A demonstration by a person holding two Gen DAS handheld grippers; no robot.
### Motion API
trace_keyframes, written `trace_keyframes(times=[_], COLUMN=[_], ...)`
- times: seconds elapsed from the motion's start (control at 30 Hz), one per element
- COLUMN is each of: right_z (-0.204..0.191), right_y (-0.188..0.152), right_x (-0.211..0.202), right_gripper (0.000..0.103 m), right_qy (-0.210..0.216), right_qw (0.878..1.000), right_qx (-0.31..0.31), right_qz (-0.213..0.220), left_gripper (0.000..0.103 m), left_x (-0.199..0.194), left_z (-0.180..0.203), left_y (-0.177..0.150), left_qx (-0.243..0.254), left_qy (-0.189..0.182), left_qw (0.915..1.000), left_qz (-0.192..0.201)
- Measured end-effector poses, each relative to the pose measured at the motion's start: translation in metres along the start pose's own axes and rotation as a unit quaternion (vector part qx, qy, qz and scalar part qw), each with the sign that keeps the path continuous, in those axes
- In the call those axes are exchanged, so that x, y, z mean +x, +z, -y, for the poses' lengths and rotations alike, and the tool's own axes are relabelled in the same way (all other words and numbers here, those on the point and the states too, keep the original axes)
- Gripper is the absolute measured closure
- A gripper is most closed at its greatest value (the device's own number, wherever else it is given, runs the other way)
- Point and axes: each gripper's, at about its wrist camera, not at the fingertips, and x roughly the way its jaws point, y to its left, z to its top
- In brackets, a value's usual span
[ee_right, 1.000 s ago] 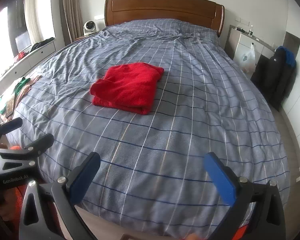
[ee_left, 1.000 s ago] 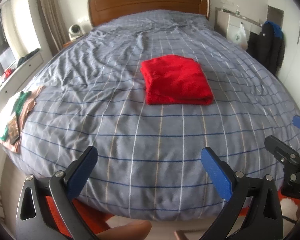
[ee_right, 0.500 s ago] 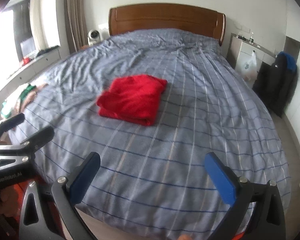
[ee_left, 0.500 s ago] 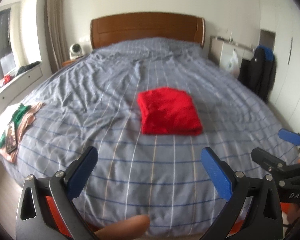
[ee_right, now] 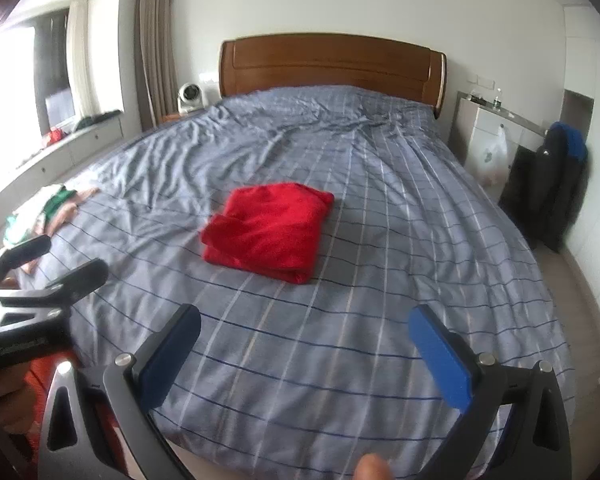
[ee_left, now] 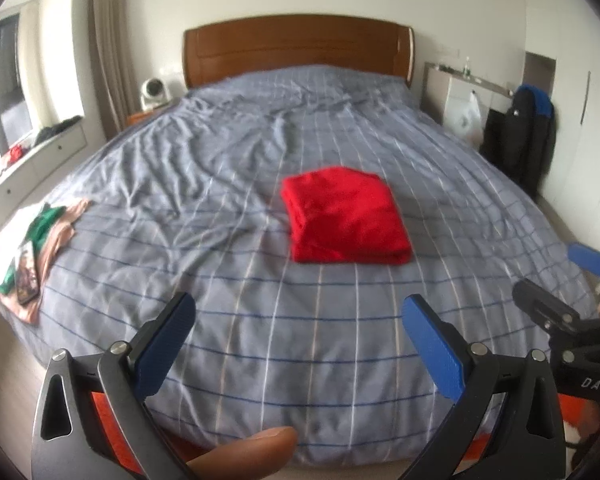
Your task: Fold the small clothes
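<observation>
Both claws have pulled back from the soft red folded cloth (ee_left: 346, 220), left claw (ee_left: 298, 344) and right claw (ee_right: 304, 346) wide apart, empty. Red one looks done; mixed clothes pile (ee_left: 28, 240) waits.

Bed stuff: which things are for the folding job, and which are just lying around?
For the job: red jumper, folded; pile of clothes at the bed's edge; left tongs; right tongs.

Just lying around: fan, black coat, plastic bag.

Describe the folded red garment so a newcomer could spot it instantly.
Start at the large bed with the blue-grey checked duvet and wooden headboard. Near its middle lies the folded red garment, a neat rectangle. The only other clothes, a green, white and pink pile, sit unfolded at the bed's left edge.
</observation>
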Motion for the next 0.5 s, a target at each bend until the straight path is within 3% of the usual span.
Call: trace_keyframes(times=[0.17,0.5], right_z=[-0.004,0.003], right_y=[0.009,0.001], right_x=[0.01,0.013], right_gripper=[0.001,0.001], right_qy=[-0.018,-0.016], right_qw=[0.999,0.999], right_qx=[-0.01,0.005], right_qz=[-0.024,-0.031], left_gripper=[0.0,0.0], left_x=[0.009,0.009], left_z=[0.012,0.017], left_y=[0.001,-0.006], left_qx=[0.015,0.031], left_qy=[0.005,0.017], left_qw=[0.9996,0.9987], left_qz=[-0.024,-0.036])
